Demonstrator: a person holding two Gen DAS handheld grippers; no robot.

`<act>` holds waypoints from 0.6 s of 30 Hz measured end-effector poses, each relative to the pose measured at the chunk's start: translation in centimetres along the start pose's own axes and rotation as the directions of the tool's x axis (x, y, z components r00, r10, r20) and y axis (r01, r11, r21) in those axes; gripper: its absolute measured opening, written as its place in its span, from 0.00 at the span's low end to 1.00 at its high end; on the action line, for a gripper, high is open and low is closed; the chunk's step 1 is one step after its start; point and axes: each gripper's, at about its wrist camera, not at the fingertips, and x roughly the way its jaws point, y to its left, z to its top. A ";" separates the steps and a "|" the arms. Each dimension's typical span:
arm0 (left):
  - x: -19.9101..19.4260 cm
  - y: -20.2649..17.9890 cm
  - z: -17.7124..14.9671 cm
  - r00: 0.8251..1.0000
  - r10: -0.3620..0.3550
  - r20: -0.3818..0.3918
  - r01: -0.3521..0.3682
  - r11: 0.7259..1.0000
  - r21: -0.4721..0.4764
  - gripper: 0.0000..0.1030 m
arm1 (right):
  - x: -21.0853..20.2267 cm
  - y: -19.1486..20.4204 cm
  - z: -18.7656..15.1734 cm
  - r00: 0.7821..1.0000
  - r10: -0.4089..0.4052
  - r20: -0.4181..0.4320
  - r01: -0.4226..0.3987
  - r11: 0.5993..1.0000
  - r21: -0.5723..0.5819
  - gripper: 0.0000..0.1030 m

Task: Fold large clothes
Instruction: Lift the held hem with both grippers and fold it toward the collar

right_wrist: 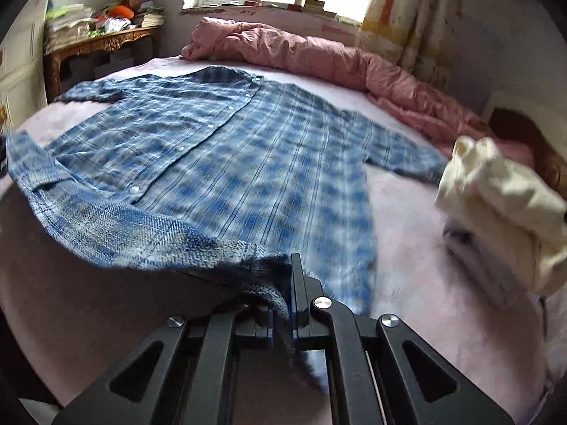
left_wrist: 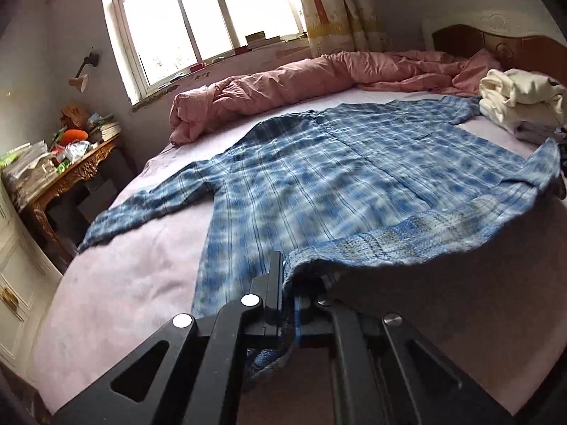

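Observation:
A blue plaid button-up shirt (left_wrist: pixel 319 163) lies spread front-up on the pale pink bed sheet (left_wrist: pixel 124 265), with its sleeves stretched out to both sides. Its near hem is lifted off the bed and hangs taut between the two grippers. My left gripper (left_wrist: pixel 285 283) is shut on one hem corner, and cloth bunches down between its fingers. In the right wrist view the same shirt (right_wrist: pixel 219 148) shows its button placket. There my right gripper (right_wrist: pixel 287 283) is shut on the other hem corner, and the fabric is blurred.
A rumpled pink duvet (left_wrist: pixel 319 74) runs along the far side of the bed under the window. A stack of folded cream and pale clothes (right_wrist: pixel 496 205) sits by the shirt's sleeve near the headboard (left_wrist: pixel 514 49). A cluttered carved wooden table (left_wrist: pixel 71 170) stands beside the bed.

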 end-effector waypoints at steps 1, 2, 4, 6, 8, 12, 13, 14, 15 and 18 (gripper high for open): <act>0.9 0.0 0.9 1.000 0.007 -0.017 -0.007 1.000 -0.010 0.04 | 0.5 -0.2 0.9 1.000 -0.001 -0.002 0.001 1.000 -0.001 0.05; 1.8 0.4 1.7 1.000 0.007 -0.026 -0.008 0.999 -0.039 0.04 | 1.2 -0.4 1.7 1.000 0.007 -0.009 -0.007 1.000 0.004 0.05; 4.2 0.9 3.2 0.998 -0.021 -0.066 0.015 0.996 -0.091 0.04 | 3.5 -1.2 3.2 0.999 0.017 -0.040 -0.016 0.999 0.038 0.05; 6.8 1.1 4.1 0.993 -0.038 -0.115 0.025 0.994 -0.111 0.04 | 5.7 -1.3 3.8 0.994 0.048 -0.093 -0.045 0.998 0.031 0.05; 9.0 1.5 4.4 0.984 -0.093 -0.152 0.070 0.987 -0.146 0.04 | 8.0 -1.0 4.1 0.990 0.034 -0.139 -0.032 0.999 0.013 0.05; 12.6 1.8 3.9 0.968 -0.108 -0.225 0.073 0.985 -0.158 0.05 | 11.0 -0.3 4.2 0.983 0.054 -0.174 -0.054 0.999 0.004 0.05; 13.3 1.8 3.7 0.965 -0.110 -0.239 0.076 0.986 -0.151 0.05 | 11.5 -0.3 4.2 0.982 0.057 -0.180 -0.057 0.998 0.007 0.05; 14.0 1.6 3.5 0.960 -0.117 -0.253 0.081 0.986 -0.147 0.05 | 11.9 -0.2 4.1 0.981 0.058 -0.186 -0.058 0.998 0.006 0.05; 14.5 1.4 3.2 0.956 -0.123 -0.266 0.087 0.986 -0.144 0.05 | 12.2 -0.1 3.9 0.981 0.055 -0.188 -0.055 0.998 0.001 0.05; 14.4 0.9 2.8 0.956 -0.136 -0.259 0.108 0.987 -0.119 0.09 | 12.2 0.0 3.6 0.982 0.068 -0.178 -0.069 0.998 0.001 0.08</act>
